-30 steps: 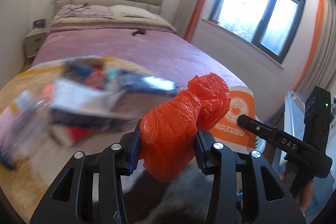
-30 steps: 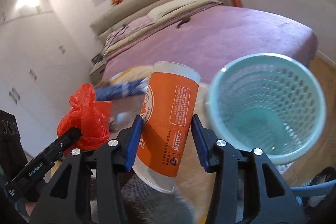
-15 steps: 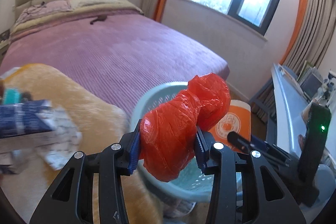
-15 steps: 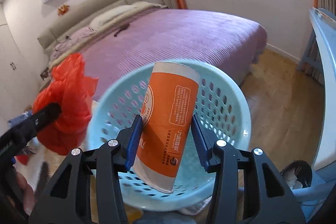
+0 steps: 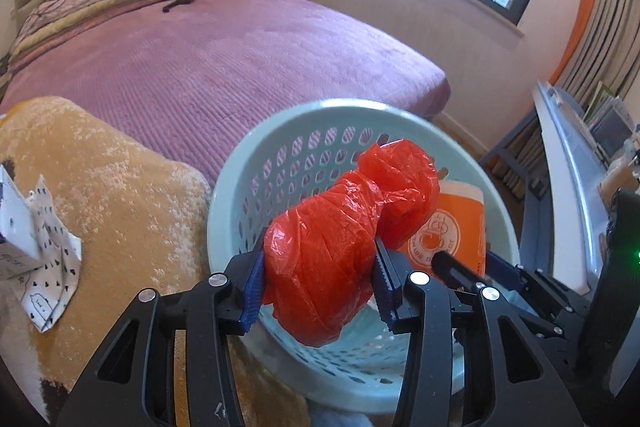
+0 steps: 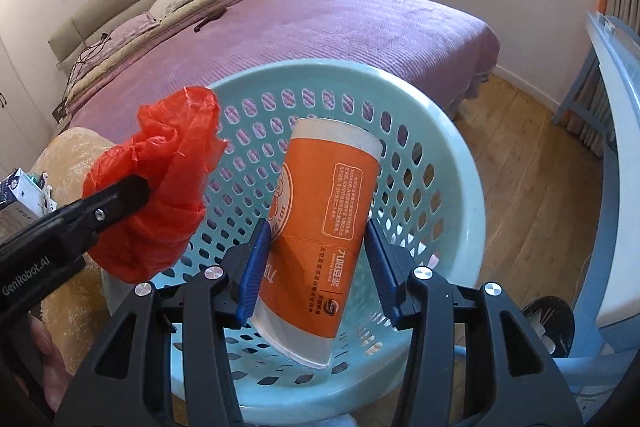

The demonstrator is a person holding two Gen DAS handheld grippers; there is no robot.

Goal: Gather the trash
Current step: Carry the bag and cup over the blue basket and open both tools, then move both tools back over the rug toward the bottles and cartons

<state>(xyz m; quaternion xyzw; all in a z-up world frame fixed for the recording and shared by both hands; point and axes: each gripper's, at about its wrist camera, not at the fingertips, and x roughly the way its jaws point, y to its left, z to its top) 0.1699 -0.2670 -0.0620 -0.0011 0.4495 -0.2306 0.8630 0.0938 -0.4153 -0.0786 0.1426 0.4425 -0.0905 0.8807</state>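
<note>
My left gripper (image 5: 318,287) is shut on a crumpled red plastic bag (image 5: 344,227) and holds it above the open mouth of a pale teal perforated basket (image 5: 248,163). My right gripper (image 6: 318,275) is shut on an orange paper cup (image 6: 324,227), also over the basket (image 6: 460,163), with the cup's mouth pointing away. The red bag (image 6: 160,187) and left gripper show at the left of the right wrist view. The cup (image 5: 452,227) and right gripper show at the right of the left wrist view.
A tan fluffy blanket (image 5: 120,195) with paper scraps and cartons (image 5: 44,267) lies left of the basket. A purple bed (image 5: 200,39) is behind. A blue-grey desk (image 6: 616,107) and a wooden floor (image 6: 532,155) are to the right.
Both grippers have swung right from the trash pile on the blanket and moved closer over the basket, which now fills more of both views. Each still holds its item.
</note>
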